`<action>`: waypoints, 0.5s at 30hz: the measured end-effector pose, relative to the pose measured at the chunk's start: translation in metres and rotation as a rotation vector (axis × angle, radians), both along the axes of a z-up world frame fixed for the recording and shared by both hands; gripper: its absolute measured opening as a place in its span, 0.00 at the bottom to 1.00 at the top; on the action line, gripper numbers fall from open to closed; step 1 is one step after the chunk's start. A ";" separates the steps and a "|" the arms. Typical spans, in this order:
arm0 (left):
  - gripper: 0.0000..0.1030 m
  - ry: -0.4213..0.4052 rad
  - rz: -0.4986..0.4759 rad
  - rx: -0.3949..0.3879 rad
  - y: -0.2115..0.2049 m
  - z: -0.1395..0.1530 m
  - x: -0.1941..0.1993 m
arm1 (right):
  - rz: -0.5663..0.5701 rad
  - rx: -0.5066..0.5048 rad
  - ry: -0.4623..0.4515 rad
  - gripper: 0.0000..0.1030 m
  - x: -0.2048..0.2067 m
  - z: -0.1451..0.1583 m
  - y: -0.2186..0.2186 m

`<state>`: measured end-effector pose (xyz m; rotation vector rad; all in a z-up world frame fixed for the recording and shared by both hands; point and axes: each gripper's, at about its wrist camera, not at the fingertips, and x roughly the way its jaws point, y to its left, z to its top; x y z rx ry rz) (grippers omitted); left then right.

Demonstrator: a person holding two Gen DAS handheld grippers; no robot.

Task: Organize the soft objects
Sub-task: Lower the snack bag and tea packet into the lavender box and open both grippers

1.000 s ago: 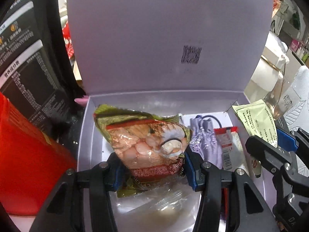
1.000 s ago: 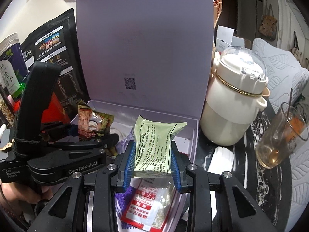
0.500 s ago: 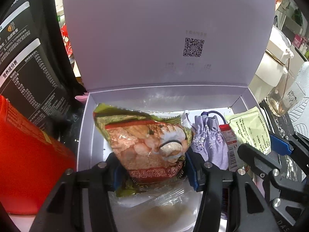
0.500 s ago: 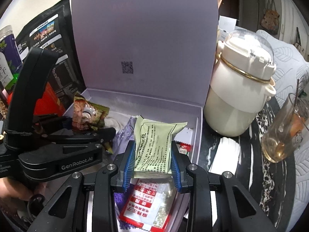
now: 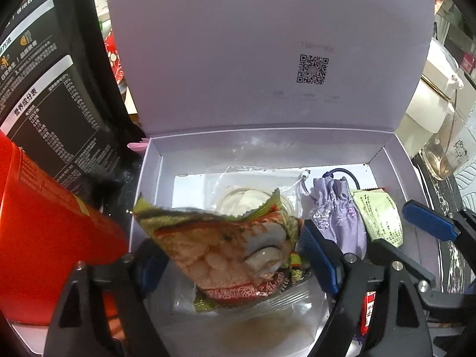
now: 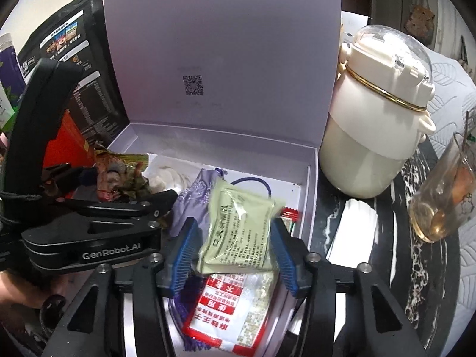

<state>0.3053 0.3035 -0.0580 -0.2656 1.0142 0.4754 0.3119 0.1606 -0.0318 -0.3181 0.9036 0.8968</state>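
In box [image 6: 311,184], green packet [image 6: 238,226] btwn right hand-held gripper [image 6: 235,255] jaws (opening, pads clear).

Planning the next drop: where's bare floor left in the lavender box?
Free: the strip of box floor along the back wall, bordered by the lid hinge and left wall. Crowded: snack packet between the opening left gripper jaws; purple pouch, green sachet and red-white sachet fill the right side under the opening right gripper.
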 end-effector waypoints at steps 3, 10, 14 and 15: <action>0.80 -0.002 0.001 0.004 -0.003 0.001 0.000 | 0.006 -0.002 -0.022 0.53 -0.003 0.007 -0.004; 0.81 -0.035 -0.024 0.015 -0.018 0.019 -0.002 | -0.027 0.018 -0.071 0.57 -0.005 0.023 -0.014; 0.81 -0.061 -0.027 0.032 -0.026 0.036 -0.004 | -0.033 0.032 -0.068 0.57 -0.007 0.029 -0.018; 0.81 -0.067 -0.028 0.038 -0.026 0.040 -0.007 | -0.037 0.034 -0.069 0.57 -0.007 0.031 -0.020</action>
